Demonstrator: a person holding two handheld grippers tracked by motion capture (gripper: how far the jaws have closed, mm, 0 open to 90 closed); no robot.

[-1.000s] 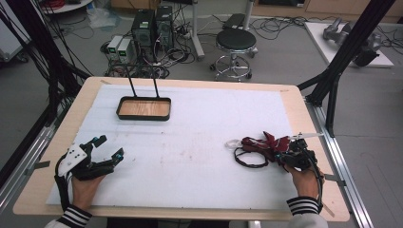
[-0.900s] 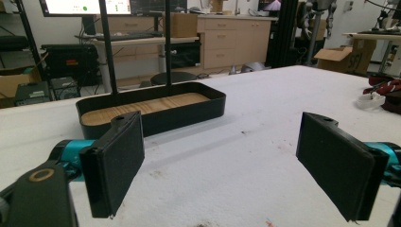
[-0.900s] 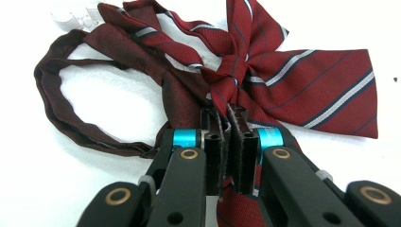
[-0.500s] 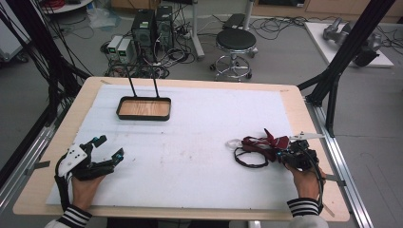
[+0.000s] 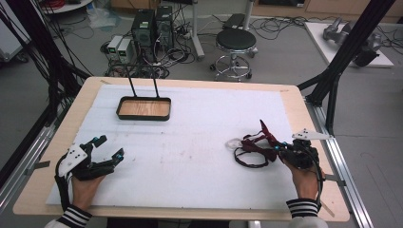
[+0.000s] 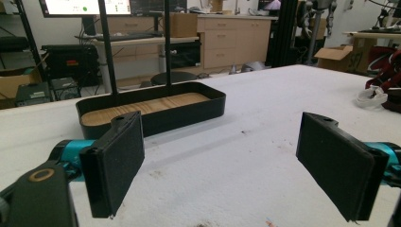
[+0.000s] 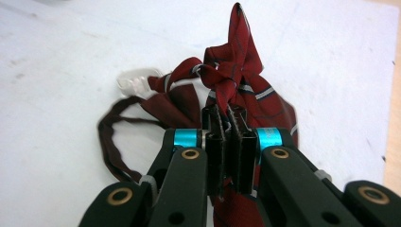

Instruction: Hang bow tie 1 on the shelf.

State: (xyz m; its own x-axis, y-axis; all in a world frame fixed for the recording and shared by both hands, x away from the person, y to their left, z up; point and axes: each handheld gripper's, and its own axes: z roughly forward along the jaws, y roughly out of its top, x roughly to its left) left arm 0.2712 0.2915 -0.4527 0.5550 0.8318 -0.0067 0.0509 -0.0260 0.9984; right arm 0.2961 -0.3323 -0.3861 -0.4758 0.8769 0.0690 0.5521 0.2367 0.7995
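The right gripper (image 7: 227, 142) is clamped on the red striped fabric (image 7: 236, 80), a tie-like piece with a dark strap, bunched at the near right of the white mat (image 5: 190, 156). So the pick-up looks done; carrying it, probably to the black tray (image 5: 144, 109) at the far left (a guess), remains. The left gripper (image 6: 222, 165) rests wide apart, holding nothing.

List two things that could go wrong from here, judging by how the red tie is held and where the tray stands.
1. The right gripper pinches only a bunched fold of the red striped tie; lifting may let the loose strap drag or snag.
2. The tray stands far across the table, and its upright handle could catch the dangling cloth.
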